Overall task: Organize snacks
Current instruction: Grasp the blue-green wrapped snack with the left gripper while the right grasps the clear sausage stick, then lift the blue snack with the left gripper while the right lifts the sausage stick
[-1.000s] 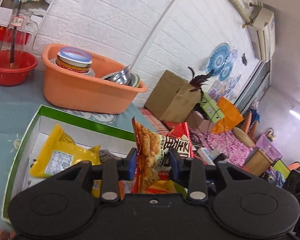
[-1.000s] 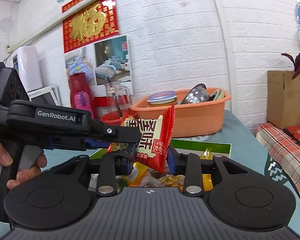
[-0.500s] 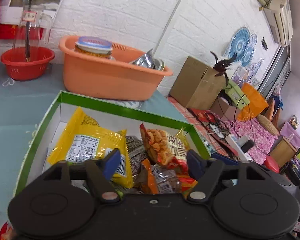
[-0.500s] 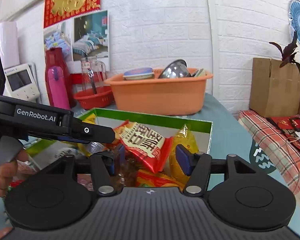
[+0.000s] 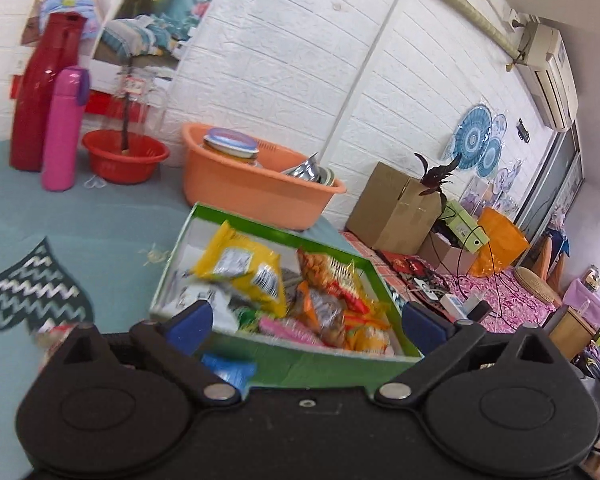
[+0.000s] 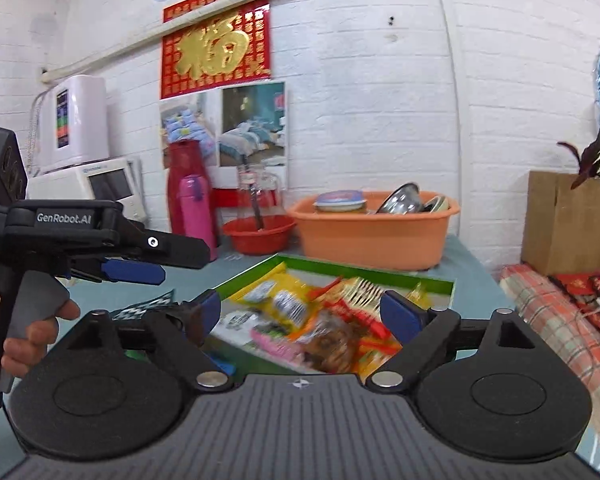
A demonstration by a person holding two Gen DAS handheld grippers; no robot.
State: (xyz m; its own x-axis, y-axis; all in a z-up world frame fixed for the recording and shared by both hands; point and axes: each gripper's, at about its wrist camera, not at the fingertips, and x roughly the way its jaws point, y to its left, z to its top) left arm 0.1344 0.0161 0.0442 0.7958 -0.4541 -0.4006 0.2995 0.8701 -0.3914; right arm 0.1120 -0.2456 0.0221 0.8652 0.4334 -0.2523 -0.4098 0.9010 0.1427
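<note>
A green-rimmed cardboard box [image 5: 260,225] [image 6: 364,270] on the teal tablecloth holds several snack packets. Among them are a yellow one [image 5: 240,268] [image 6: 284,300] and a red-orange one [image 5: 332,276] [image 6: 352,304] lying on the pile. My left gripper [image 5: 304,320] is open in front of the box's near wall, with nothing between its blue pads. It also shows at the left of the right wrist view, the left gripper [image 6: 156,264] held by a hand. My right gripper [image 6: 302,310] hangs before the box, jaws opening wide and empty.
Behind the box stands an orange basin [image 5: 252,196] with dishes and a tin. Left of it are a red bowl [image 5: 124,156], a pink flask [image 5: 64,128] and a red thermos [image 5: 44,92]. A cardboard carton [image 5: 396,208] sits off the table's right edge. A blue item [image 5: 228,368] lies before the box.
Both grippers held the red snack packet upright over the box. They let it go, it dropped onto the pile, and both opened wide and drew back from the box.
</note>
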